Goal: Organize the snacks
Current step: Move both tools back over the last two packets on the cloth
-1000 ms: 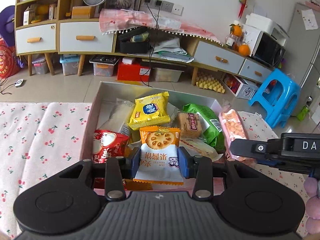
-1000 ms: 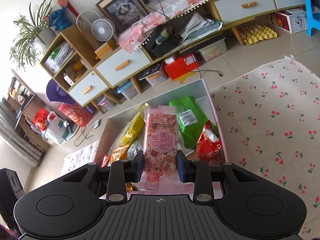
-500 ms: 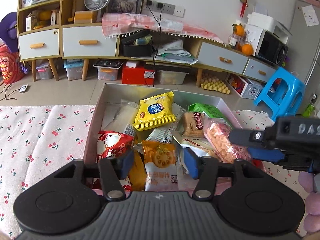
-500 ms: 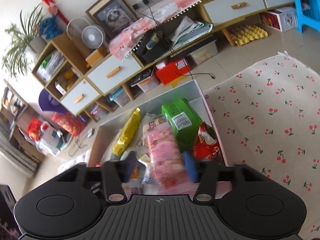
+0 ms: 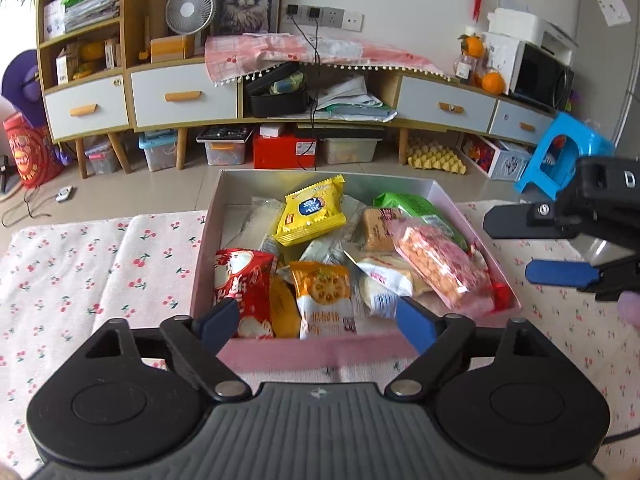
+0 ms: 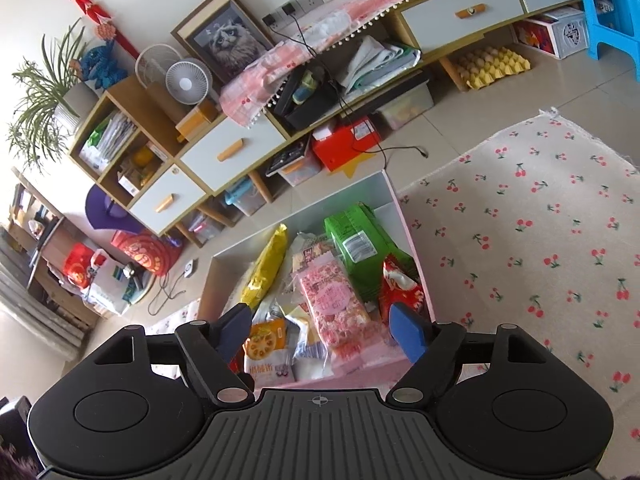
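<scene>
A pink-walled box (image 5: 304, 350) on the cherry-print cloth holds several snack packs. The orange-and-white biscuit pack (image 5: 324, 300) lies at the box's near side, with the pink snack pack (image 5: 436, 268) at its right. My left gripper (image 5: 316, 320) is open and empty just above the box's near wall. My right gripper (image 6: 324, 328) is open and empty over the same box (image 6: 404, 216); the pink pack (image 6: 336, 304) and the biscuit pack (image 6: 266, 348) lie below it. The right gripper also shows in the left wrist view (image 5: 532, 248) to the right of the box.
In the box are also a yellow pack (image 5: 312, 210), a red pack (image 5: 240, 284) and a green pack (image 5: 416, 208). The cherry cloth (image 6: 540, 220) spreads on both sides. A long cabinet (image 5: 184, 96) and a blue stool (image 5: 560, 156) stand beyond.
Both grippers opened. The left one let the biscuit pack drop into the box, the right one let go of the pink pack. Both have drawn back a little from the box.
</scene>
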{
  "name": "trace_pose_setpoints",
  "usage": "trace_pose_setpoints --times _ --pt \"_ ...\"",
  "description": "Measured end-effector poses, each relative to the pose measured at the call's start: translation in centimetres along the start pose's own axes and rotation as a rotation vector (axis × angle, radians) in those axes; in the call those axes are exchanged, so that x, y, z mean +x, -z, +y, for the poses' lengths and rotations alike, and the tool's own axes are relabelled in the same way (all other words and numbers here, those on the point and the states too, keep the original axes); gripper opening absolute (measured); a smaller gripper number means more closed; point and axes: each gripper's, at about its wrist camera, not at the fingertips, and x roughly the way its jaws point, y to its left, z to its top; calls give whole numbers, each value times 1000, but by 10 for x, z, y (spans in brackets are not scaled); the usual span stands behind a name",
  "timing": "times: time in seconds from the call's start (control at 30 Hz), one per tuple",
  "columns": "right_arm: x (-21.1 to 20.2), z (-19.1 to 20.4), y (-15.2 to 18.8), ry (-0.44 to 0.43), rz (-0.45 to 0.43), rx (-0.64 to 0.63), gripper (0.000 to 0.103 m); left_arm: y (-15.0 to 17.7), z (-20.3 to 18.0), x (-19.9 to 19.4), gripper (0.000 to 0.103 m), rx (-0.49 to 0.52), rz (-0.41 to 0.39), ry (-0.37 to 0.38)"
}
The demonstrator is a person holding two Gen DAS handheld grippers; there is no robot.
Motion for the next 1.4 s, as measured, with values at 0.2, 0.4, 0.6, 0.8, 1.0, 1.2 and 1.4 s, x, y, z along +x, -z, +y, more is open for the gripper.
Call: trace_pose_setpoints --times 0.2,0.4,0.6,0.8,1.0,1.2,1.4 --pt "-19 -4 9 60 42 -58 80 7 -9 -17 97 59 36 -4" --pt "-41 -6 20 115 58 -161 84 16 -14 -32 101 94 73 -19" --pt "-59 -8 40 145 102 -330 84 41 -11 -42 102 86 97 -5" --pt "-67 -15 73 143 197 -516 84 60 -1 -42 102 72 167 13" --pt "-69 -21 110 132 289 -742 85 75 5 -36 102 49 195 7" --pt "-72 -36 124 134 317 -864 85 89 -7 -37 102 130 179 22" --pt "-65 -53 125 176 299 -868 94 97 -17 -28 103 158 181 13"
